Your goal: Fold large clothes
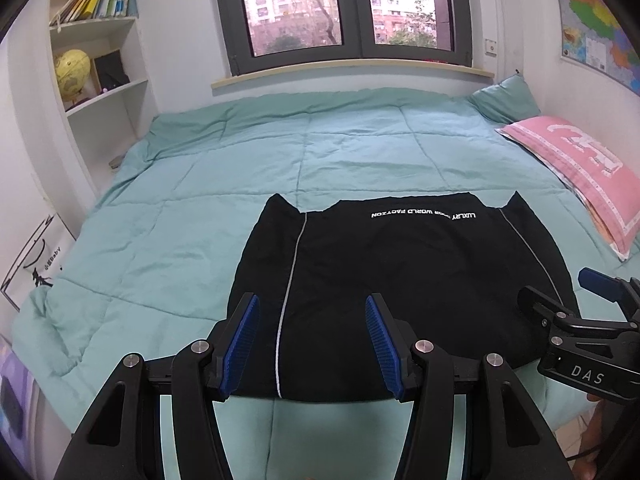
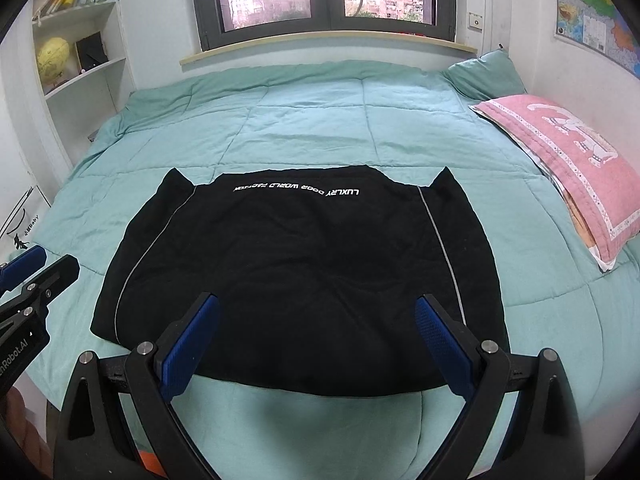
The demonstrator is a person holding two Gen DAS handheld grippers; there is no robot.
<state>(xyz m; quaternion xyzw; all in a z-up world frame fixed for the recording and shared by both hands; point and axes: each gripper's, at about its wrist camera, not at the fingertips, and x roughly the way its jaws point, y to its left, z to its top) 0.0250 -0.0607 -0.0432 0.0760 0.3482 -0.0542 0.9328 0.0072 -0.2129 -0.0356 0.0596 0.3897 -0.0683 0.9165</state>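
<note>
Both claws hang wide open and empty over the near edge of the bed: the left claw (image 1: 312, 344) is above the left part of the black garment (image 1: 400, 300), its blue pads either side of the pale piping stripe, and the right claw (image 2: 316, 344) is above the middle and right part of the same near hem. Neither pad touches cloth as far as these views show. Just beyond the claws the garment lies flat and spread out on the green quilt (image 1: 200, 208), already partly folded by the look of it, its long axis running left to right across the bed and its short axis running away towards the window. White lettering (image 1: 424, 213) sits along the far edge, with a cloth point sticking up at each far corner. Each claw is nearest its own end of the near hem, so a likely next move is for both to pinch that hem and carry it away from the person onto the far edge. Farther off to the right lies a pink pillow (image 1: 580, 172), well apart from the garment, and past the quilt stands the window (image 1: 340, 12).
</note>
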